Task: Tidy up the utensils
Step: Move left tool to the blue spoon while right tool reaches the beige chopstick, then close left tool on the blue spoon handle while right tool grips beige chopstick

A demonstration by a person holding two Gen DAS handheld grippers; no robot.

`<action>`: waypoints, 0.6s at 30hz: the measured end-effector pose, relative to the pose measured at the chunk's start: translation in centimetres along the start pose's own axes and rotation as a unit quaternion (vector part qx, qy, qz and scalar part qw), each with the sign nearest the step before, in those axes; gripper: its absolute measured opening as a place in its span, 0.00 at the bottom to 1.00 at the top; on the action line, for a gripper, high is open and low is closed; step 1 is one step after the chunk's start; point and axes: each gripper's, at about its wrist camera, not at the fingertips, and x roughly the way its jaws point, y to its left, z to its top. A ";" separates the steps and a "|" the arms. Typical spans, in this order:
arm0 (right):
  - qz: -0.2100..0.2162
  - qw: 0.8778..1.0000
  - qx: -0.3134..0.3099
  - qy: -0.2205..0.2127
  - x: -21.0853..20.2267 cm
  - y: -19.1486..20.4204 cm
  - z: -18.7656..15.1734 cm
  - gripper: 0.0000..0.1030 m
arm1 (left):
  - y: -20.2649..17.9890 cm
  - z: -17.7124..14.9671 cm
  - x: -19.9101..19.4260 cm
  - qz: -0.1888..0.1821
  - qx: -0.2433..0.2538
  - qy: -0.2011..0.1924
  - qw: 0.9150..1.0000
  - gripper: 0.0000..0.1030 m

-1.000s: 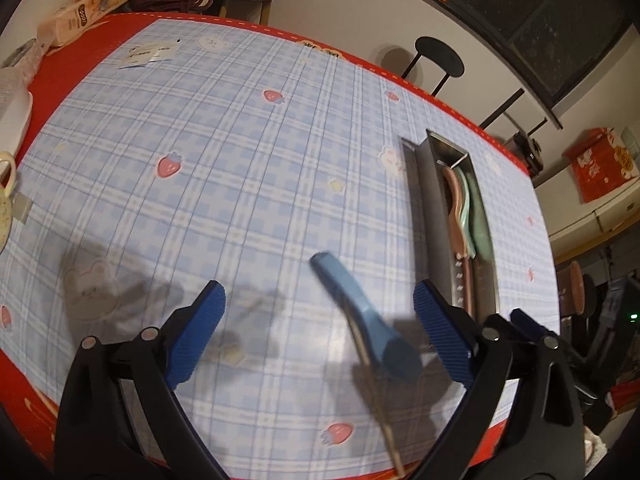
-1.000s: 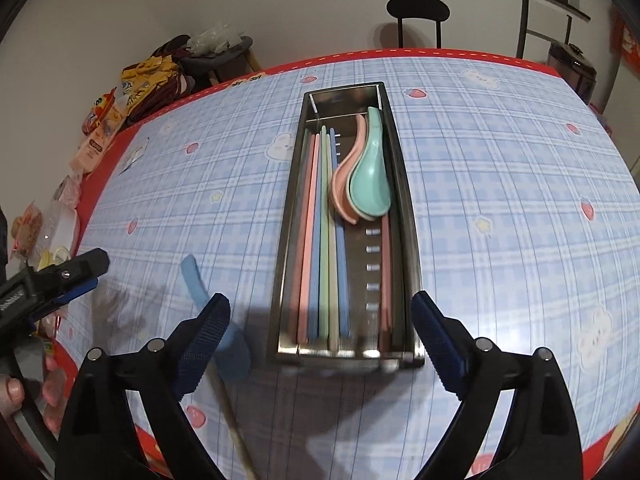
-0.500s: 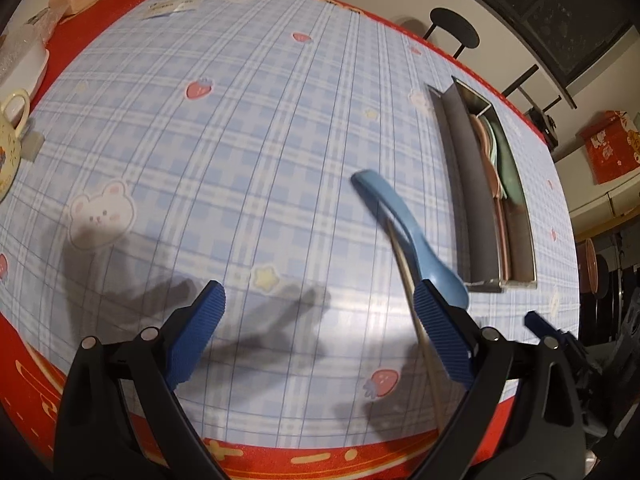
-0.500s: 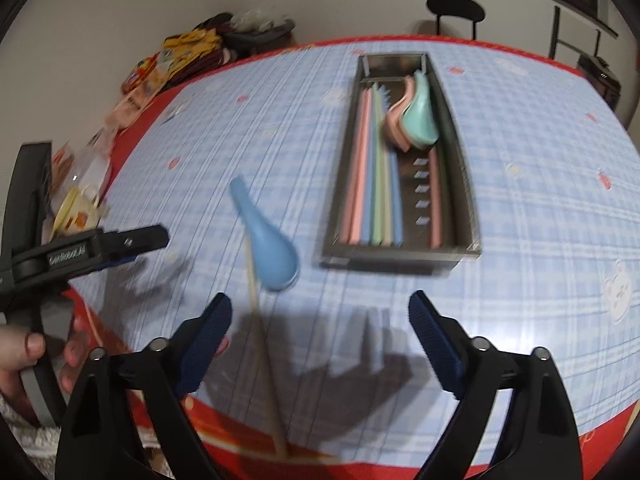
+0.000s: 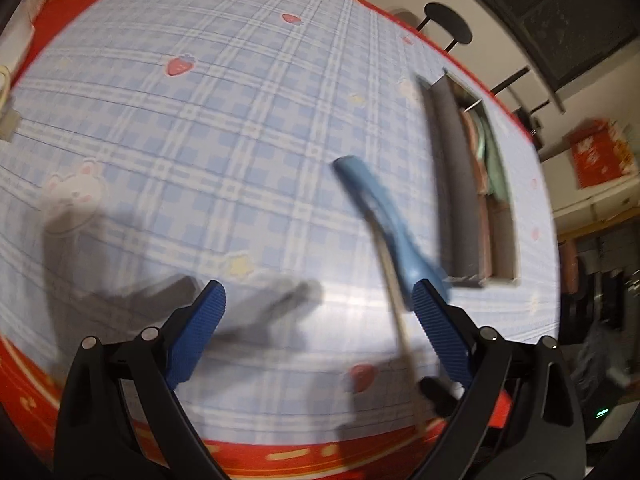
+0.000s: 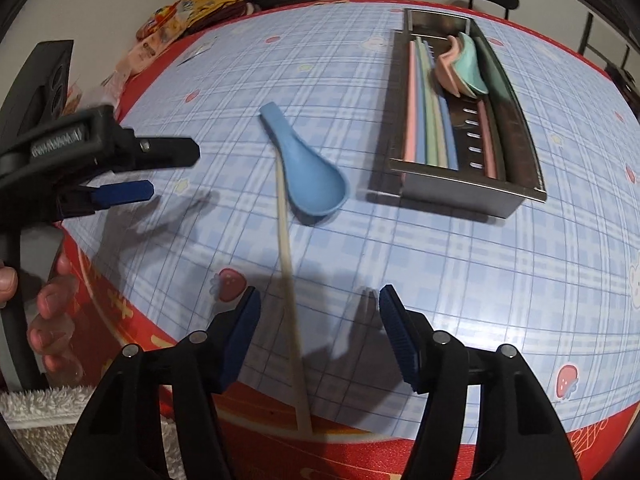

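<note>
The desk (image 6: pixel 460 260) wears a smooth, faintly glossy checked covering that looks like oilcloth, with light glare on it. The utensil tray (image 6: pixel 516 196) is brushed metal with a dull sheen. The blue spoon (image 6: pixel 308 176) looks like matt, smooth plastic, and the pale chopstick (image 6: pixel 290 292) like bare, unvarnished wood. Both grippers have matt black plastic arms; the right gripper (image 6: pixel 318 328) carries ribbed blue pads (image 6: pixel 400 336), seemingly rubber. A fluffy white sleeve (image 6: pixel 36 408) looks like terry cloth.
</note>
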 end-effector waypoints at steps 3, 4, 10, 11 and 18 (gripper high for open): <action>0.001 1.000 0.014 0.004 0.2 -0.6 -0.2 0.55 | -0.6 1.4 0.7 -0.041 -0.022 0.010 0.999 0.63; 0.002 1.000 0.018 0.005 0.2 -0.7 -0.2 0.55 | -0.9 1.9 1.2 -0.054 -0.030 0.014 0.998 0.56; 0.003 1.000 0.024 0.005 -0.1 -1.3 -0.6 0.54 | -2.4 3.8 3.4 -0.105 -0.069 0.032 0.992 0.39; 0.003 1.000 0.026 0.004 -0.2 -1.4 -0.6 0.54 | -2.6 3.9 3.6 -0.106 -0.072 0.034 0.991 0.34; 0.002 0.999 0.038 0.001 -0.7 -2.3 -0.8 0.54 | -3.5 4.5 5.0 -0.104 -0.071 0.047 0.991 0.27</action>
